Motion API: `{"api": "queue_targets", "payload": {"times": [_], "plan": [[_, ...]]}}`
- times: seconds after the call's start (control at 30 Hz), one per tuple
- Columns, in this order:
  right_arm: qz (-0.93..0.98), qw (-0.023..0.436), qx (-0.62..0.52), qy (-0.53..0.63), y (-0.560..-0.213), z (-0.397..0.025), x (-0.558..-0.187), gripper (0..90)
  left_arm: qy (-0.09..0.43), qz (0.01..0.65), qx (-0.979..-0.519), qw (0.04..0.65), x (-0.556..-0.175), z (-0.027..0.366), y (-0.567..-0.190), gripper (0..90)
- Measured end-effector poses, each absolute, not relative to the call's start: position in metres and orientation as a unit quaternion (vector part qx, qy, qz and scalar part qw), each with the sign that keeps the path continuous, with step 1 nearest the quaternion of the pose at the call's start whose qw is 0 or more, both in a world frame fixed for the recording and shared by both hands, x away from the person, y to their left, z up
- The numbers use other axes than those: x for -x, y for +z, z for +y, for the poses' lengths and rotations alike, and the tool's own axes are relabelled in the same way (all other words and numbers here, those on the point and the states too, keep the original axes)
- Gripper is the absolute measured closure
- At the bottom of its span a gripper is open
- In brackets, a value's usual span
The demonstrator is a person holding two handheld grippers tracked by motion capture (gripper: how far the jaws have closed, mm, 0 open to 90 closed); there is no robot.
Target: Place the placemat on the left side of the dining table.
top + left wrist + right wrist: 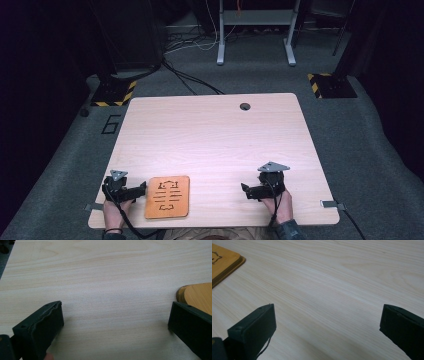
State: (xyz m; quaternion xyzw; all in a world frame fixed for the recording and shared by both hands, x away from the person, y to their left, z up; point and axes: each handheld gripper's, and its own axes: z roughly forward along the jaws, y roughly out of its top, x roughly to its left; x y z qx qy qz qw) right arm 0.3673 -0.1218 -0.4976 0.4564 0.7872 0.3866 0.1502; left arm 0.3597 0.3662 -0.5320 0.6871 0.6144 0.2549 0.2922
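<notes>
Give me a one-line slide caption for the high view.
Two hand-held grippers, left and right, rest open on a wooden table beside an orange board.

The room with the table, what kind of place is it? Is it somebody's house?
Probably not a house: it looks like a lab or workshop. The wooden table stands on grey carpet, with yellow-and-black striped bases beside it, cables across the floor, and a metal frame behind.

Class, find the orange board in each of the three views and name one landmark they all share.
High view: orange board at the table's near edge, beside the left gripper.
Left gripper view: its rounded corner at the right edge.
Right gripper view: its corner at upper left.
Shared landmark: pale wooden table.
</notes>
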Motion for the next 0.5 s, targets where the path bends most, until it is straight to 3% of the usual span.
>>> {"api": "queue_targets", "payload": {"times": [0.5], "plan": [[0.82,0.106,-0.411,0.385,-0.5,-0.066,-0.37,0.0,0.254,0.613,-0.69,0.29,-0.36,0.367,-0.532,0.0]]}}
